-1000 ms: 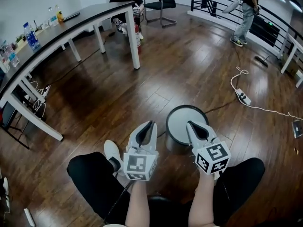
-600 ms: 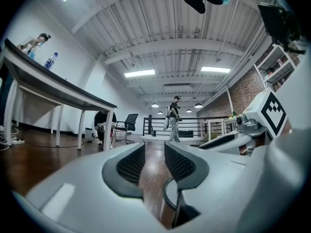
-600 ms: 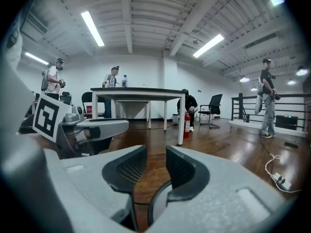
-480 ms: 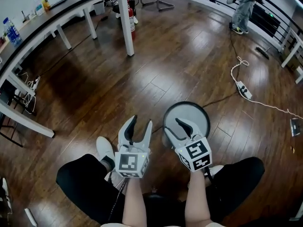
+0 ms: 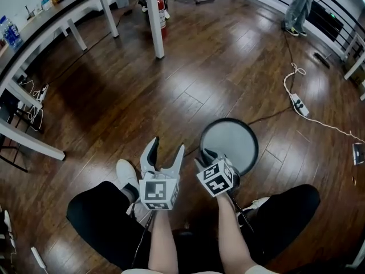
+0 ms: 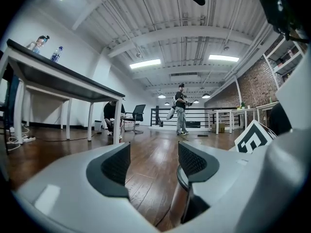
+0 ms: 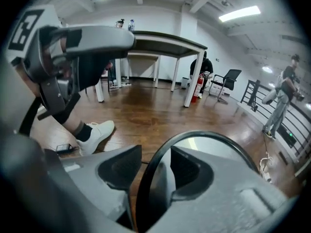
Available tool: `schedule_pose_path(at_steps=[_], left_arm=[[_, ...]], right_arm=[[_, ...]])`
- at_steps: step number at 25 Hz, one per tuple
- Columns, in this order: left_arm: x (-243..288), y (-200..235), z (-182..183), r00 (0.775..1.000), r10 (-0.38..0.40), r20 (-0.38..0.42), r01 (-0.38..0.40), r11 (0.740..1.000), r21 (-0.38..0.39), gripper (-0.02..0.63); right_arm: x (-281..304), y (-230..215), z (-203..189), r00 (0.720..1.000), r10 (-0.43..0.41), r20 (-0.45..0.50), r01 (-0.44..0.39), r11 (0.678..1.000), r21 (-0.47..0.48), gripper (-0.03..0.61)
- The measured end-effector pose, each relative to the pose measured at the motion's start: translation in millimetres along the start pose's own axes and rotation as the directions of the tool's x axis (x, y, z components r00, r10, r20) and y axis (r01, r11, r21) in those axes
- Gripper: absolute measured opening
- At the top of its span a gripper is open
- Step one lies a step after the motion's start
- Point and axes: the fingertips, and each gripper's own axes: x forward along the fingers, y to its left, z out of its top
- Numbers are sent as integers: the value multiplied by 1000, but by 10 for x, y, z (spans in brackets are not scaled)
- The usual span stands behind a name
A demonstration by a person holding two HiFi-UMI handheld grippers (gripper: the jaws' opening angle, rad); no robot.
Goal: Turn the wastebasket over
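Standing upright on the dark wooden floor [image 5: 188, 79], the wastebasket [image 5: 234, 144] is a round bin with a black rim and a pale grey inside, its mouth facing up, set just in front of the person's knees. The right claw [image 7: 154, 170] reaches down to the near left part of that rim and is clamped on it: one pad sits outside the wall, the other inside, and the black rim runs up between them. Its marker cube [image 5: 217, 177] tilts over the edge of the bin. The left claw [image 5: 166, 150] hovers just beside the basket on its left, jaws spread apart with only bare floor showing between them, and it touches nothing. A white shoe [image 5: 126, 176] rests on the floor near the left claw. Further out, a long dark-topped desk [image 5: 34, 36] with white legs curves along the upper left, carrying bottles [image 5: 8, 32]; a red fire extinguisher [image 5: 161, 13] stands by one leg. A white power strip [image 5: 299, 104] and cable lie to the right, and a person [image 5: 299, 7] stands near the railing.
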Motion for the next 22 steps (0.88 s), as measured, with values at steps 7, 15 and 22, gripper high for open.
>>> schedule_pose_path(at_steps=[7,15,22], left_arm=[[-15,70,-1,999,32,-1,-32,999,-16,322],[-57,61,61,999,36,11,-36,999,-15,314],[-59,56,95,999,33,22,-32,999,-29,311]], right_arm=[[73,0,-50,999,-17,-43,20,998,62,89],[-103,-72,-98,999,39,22,-43,975,218,61],[-520,-162,209,952,147,268,-246,890,385,46]])
